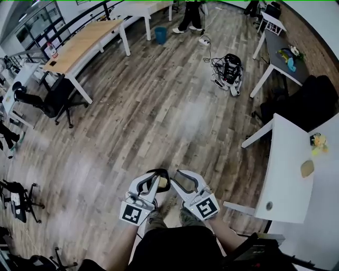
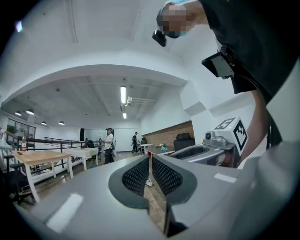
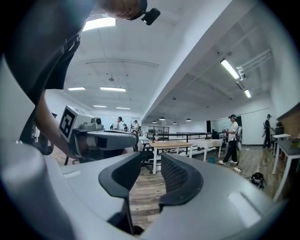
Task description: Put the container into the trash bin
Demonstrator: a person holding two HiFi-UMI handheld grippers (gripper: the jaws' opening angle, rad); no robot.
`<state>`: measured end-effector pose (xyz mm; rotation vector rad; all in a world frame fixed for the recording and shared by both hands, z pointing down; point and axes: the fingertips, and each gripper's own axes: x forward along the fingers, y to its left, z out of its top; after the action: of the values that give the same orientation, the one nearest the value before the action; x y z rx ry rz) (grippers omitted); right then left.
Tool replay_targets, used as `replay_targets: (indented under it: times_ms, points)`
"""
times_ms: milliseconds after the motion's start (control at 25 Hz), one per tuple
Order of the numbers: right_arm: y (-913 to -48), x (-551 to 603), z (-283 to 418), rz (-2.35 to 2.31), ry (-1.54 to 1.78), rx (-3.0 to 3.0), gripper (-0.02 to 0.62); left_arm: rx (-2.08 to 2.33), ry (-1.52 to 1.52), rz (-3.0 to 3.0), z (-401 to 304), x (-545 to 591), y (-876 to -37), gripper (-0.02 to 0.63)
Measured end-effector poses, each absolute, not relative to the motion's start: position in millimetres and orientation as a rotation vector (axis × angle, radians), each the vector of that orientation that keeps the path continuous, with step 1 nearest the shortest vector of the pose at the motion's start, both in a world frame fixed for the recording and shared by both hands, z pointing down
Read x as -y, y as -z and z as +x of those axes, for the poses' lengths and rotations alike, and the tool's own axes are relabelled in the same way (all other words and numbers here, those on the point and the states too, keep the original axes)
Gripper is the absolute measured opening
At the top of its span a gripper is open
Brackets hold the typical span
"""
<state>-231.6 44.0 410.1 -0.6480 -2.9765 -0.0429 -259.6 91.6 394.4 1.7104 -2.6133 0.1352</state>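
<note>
The person stands on the open wooden floor (image 1: 159,106) with both tools held level out front, close together. The left gripper (image 1: 158,175) has its jaws pressed together with nothing between them. The right gripper (image 1: 180,177) has its jaws standing apart, and only floor shows through the gap. Neither carries the container, and I can't pick it out for certain. Some small yellow items (image 1: 318,141) and a tan object (image 1: 306,168) lie on the white table (image 1: 286,180) at the right, and it may be among those. A blue bin (image 1: 160,34) stands far off beside the long wooden table (image 1: 90,42), near another person (image 1: 189,16). I'd judge this to be the approach before any pickup. The next move calls for finding the container, bringing the open jaws round it and closing, then crossing the floor to the bin.
</note>
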Motion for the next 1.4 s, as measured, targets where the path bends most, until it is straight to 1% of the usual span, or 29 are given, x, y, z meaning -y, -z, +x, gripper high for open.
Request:
replay_targets:
  times_ms: [80,160,360,640,720,880,1120,1200,1320,1400]
  points:
    - [-403.4,-30.2,-224.7,-0.576,0.032,2.994,0.147,2.595,-0.116,1.758,-258.5,-79.4,-389.8,0.018]
    - [-394.1,-12.9,-216.8,-0.469,0.048,3.017,0.120,2.561,-0.083,1.836,-254.6,-64.3,-382.9,0.018]
    - [-371.3,12.8,-193.4,-0.165,0.104,3.073,0.097,2.417,-0.047,2.037,-238.6,-39.8,-373.1,0.020]
    - [-356.4,35.1,-151.4,0.236,0.131,3.061,0.095,2.165,-0.026,2.343,-212.3,-6.0,-356.7,0.025]
    - [-362.8,42.7,-127.2,0.330,0.173,3.029,0.094,2.056,-0.075,2.440,-191.0,6.5,-364.3,0.025]
    - [-366.4,35.4,-70.2,0.656,0.072,2.968,0.087,1.826,0.041,2.553,-145.3,10.0,-362.2,0.025]
    - [-356.0,15.3,29.7,1.097,0.064,2.805,0.071,1.483,0.063,2.820,-61.2,13.6,-342.6,0.025]
    - [-350.9,15.0,56.6,1.194,0.067,2.763,0.059,1.428,0.076,2.849,-39.0,17.2,-336.8,0.025]
    - [-348.8,17.6,89.5,1.313,0.060,2.696,0.012,1.371,0.095,2.877,-10.3,18.4,-329.6,0.025]
    - [-345.9,20.3,110.5,1.345,0.058,2.667,0.011,1.359,0.090,2.879,10.3,17.9,-327.2,0.025]
